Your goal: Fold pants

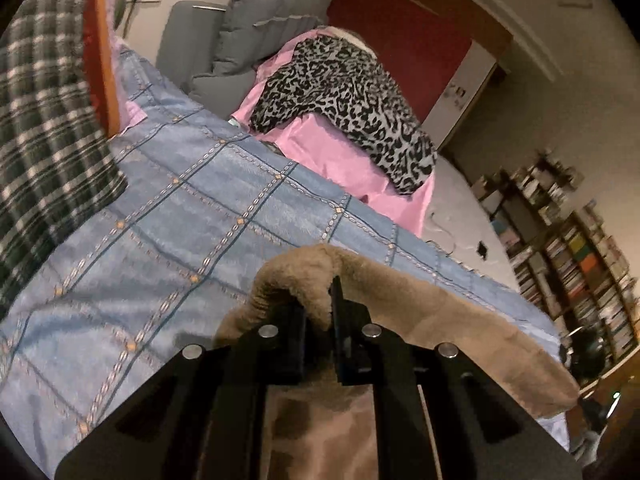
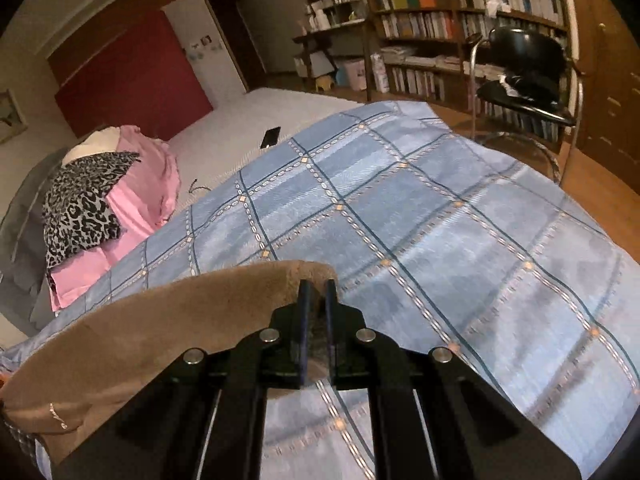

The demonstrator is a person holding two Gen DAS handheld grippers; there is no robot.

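The tan fleece pants [image 1: 460, 320] hang stretched between my two grippers above the blue checked bedspread [image 1: 180, 216]. My left gripper [image 1: 318, 304] is shut on one end of the pants' edge, which bunches over the fingers. In the right wrist view my right gripper [image 2: 316, 300] is shut on the other end of the pants [image 2: 168, 320], and the cloth sags away to the left below it. The bedspread [image 2: 440, 220] lies flat under both grippers.
A plaid garment [image 1: 48, 120] lies at the left on the bed. A pink cloth [image 2: 136, 200] with a leopard-print garment [image 2: 80, 204] sits further back. A phone [image 2: 271, 137] lies on the white mattress. A black chair [image 2: 528, 92] and bookshelves [image 2: 460, 20] stand beyond the bed.
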